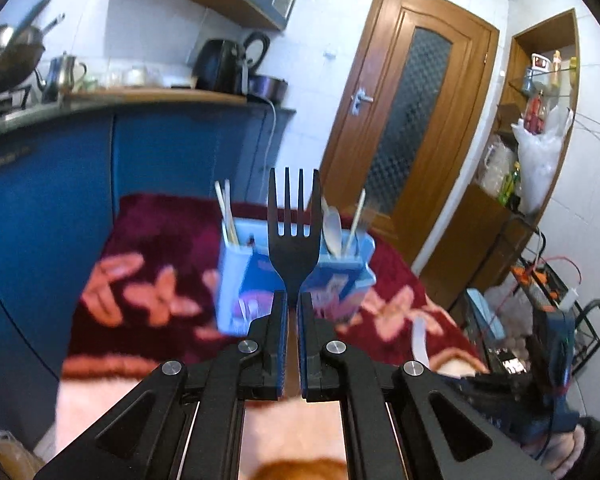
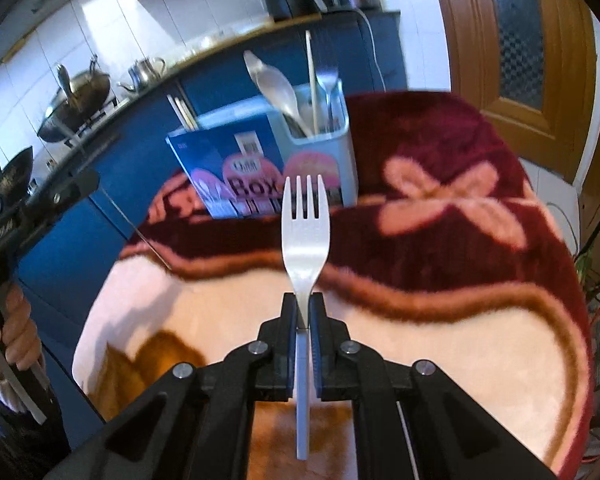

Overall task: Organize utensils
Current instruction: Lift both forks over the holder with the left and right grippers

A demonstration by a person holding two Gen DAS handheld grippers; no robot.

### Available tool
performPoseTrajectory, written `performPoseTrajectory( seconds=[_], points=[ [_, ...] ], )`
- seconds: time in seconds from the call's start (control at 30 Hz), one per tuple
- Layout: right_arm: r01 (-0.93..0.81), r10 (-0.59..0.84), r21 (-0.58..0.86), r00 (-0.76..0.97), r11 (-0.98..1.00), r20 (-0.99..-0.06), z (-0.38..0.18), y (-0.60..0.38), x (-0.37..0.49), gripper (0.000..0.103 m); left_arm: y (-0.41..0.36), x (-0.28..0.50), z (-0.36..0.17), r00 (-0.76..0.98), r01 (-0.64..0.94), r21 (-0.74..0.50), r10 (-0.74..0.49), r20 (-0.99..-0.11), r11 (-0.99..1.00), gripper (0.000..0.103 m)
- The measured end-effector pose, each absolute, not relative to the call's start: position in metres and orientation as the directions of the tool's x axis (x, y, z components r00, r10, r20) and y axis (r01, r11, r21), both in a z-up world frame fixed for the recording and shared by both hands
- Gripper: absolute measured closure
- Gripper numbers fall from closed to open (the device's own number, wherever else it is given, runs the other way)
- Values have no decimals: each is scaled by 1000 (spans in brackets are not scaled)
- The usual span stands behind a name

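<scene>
Where the plush blanket (image 2: pixel 440 240) covers the table: deep maroon with pink flower shapes toward the far side, cream with a brown wavy border nearer the cameras. Behind it, blue cabinet fronts (image 1: pixel 172 152) under a wooden countertop carrying a black kettle (image 1: pixel 220 65), a steel teapot (image 1: pixel 64 72) and a wok (image 1: pixel 8 56) on the stove. White tiled walls, a brown wooden door (image 1: pixel 412 120) with a patterned glass pane to the right, and an open shelf niche (image 1: pixel 540 112) beyond it holding bottles and plastic bags.

Standing on the maroon part, a pale blue utensil holder (image 2: pixel 320 148) with a printed blue box panel (image 2: pixel 228 168) lettered "Box" touching its left side. Inside the right compartment, upright: a translucent spoon (image 2: pixel 276 88), a pale chopstick (image 2: pixel 311 80) and a metal fork (image 2: pixel 327 84). In the compartment behind the panel, a pair of chopsticks (image 2: pixel 182 112); in the left view these same chopsticks (image 1: pixel 226 216) on the left, spoon and stick on the right.

Left gripper (image 1: pixel 293 300) clenched on the neck of a black fork (image 1: pixel 294 224), tines up, held in the air in front of the holder. Right gripper (image 2: pixel 303 304) clamped on a white fork (image 2: pixel 305 232), tines up, handle running back between the jaws, held above the cream area short of the holder. At the left edge of the right view, a hand (image 2: pixel 16 328) around the other tool's handle
</scene>
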State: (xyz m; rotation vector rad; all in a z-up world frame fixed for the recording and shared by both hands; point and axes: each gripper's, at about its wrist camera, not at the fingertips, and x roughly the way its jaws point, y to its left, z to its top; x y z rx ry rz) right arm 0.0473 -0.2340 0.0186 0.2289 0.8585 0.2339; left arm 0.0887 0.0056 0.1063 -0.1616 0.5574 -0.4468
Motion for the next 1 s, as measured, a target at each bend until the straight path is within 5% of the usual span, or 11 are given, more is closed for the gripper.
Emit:
performPoseTrajectory(
  seconds=[0.5, 1.0],
  points=[
    [-137, 272, 257, 737, 957, -619, 34, -237, 40, 95, -4, 146, 173, 873, 275, -174, -322, -368, 945, 99],
    [-123, 226, 220, 810, 968, -541, 41, -247, 41, 95, -25, 198, 109, 859, 234, -167, -284, -426, 958, 99]
  ],
)
